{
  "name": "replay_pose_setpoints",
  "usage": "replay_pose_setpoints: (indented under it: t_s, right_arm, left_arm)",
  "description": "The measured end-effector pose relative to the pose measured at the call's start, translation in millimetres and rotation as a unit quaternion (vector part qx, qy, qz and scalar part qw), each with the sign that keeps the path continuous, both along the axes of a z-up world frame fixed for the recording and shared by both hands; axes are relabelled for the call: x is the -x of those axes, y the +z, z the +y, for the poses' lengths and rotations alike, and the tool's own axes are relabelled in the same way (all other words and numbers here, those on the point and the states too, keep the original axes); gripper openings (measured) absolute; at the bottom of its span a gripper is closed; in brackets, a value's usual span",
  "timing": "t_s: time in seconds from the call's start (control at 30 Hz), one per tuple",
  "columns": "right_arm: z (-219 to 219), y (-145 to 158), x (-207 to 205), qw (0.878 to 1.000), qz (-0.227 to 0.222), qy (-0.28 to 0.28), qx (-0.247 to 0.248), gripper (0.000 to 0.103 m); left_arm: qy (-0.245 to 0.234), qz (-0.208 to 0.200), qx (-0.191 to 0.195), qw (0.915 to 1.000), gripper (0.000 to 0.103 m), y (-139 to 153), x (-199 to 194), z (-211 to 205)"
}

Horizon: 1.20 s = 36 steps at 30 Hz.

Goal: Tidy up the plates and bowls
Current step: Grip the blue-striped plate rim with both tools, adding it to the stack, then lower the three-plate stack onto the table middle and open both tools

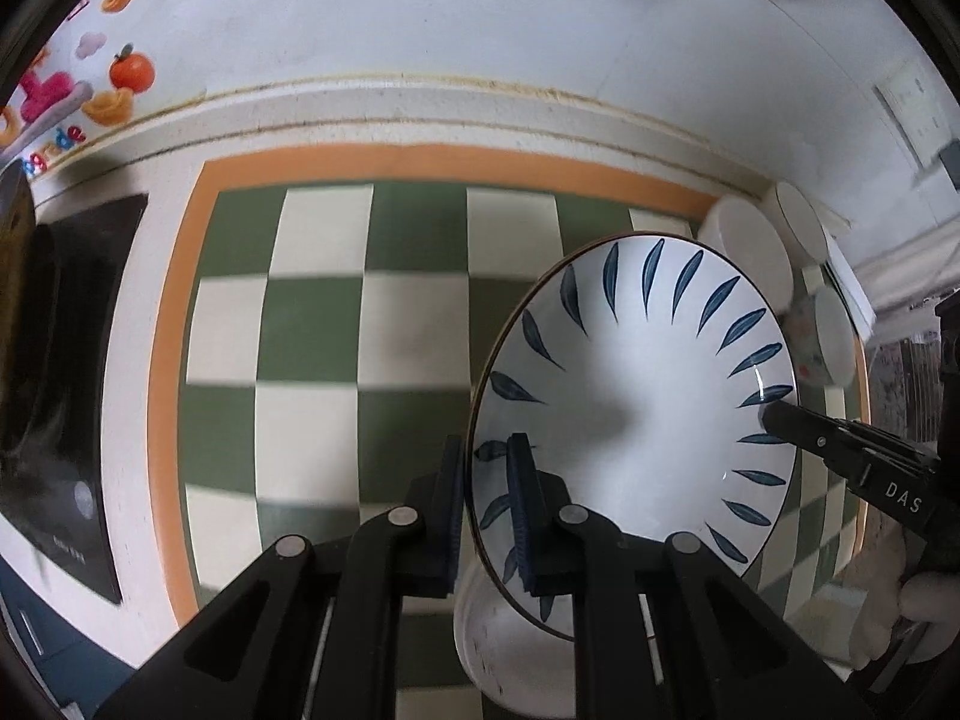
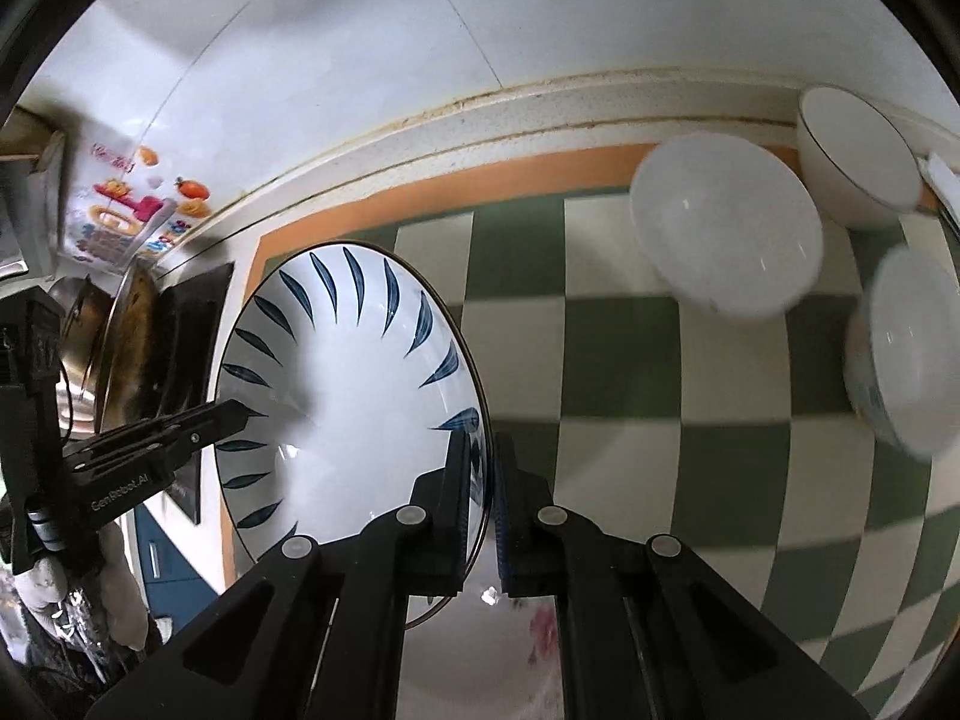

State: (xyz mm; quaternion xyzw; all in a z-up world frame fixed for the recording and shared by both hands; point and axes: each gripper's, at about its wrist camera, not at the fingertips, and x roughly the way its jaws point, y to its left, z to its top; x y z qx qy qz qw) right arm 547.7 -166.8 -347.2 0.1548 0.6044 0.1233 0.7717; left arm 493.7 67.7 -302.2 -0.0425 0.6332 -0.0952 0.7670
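Observation:
A white plate with blue leaf strokes (image 1: pixel 636 408) (image 2: pixel 342 396) hangs tilted above the green-and-cream checked mat (image 1: pixel 312 330) (image 2: pixel 630 360). My left gripper (image 1: pixel 486 462) is shut on the plate's left rim, and its fingertips (image 2: pixel 234 411) show at that edge in the right wrist view. My right gripper (image 2: pixel 487 456) is shut on the opposite rim, its fingertips (image 1: pixel 774 414) showing in the left wrist view. Under the plate lies a white dish (image 1: pixel 498 648) with a pink flower print (image 2: pixel 540 624). Two white bowls (image 2: pixel 726 228) (image 2: pixel 858 156) and a patterned bowl (image 2: pixel 912 348) stand on the mat's far right.
A black cooktop (image 1: pixel 72 360) lies left of the mat, with a metal pan (image 2: pixel 120 348) on it. The tiled wall (image 1: pixel 420 18) with fruit stickers (image 1: pixel 129 69) runs behind the counter. A gloved hand (image 1: pixel 900 618) holds the right gripper.

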Motion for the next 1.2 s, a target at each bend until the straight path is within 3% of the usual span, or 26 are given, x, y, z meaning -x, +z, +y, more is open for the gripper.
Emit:
replay_pose_setpoints:
  t_s: [0.13,0.4,0.77,1.2]
  right_arm:
    - [-3,0,36,1.000,0.005,0.002,-0.002,0.008]
    - [-7,-17,89,1.000,0.027,0.008,-0.008,0.008]
    - [-11,-60,98,0.998,0.058,0.014,0.007,0.008]
    - [-9,-82,95,0.997,0.074,0.030,0.002,0.008]
  left_arm:
    - [-0.007,0.009,-0.001,0.9999,0.012,6,39,-8]
    - [-0.026,0.038,-0.014,0.9989,0.012,-15,87,-17]
    - [-0.020,0.070,-0.030,0.9969,0.012,-53,95,-28]
    - [-0.003,0.075,-0.047,0.9961,0.012,-65,100,-34]
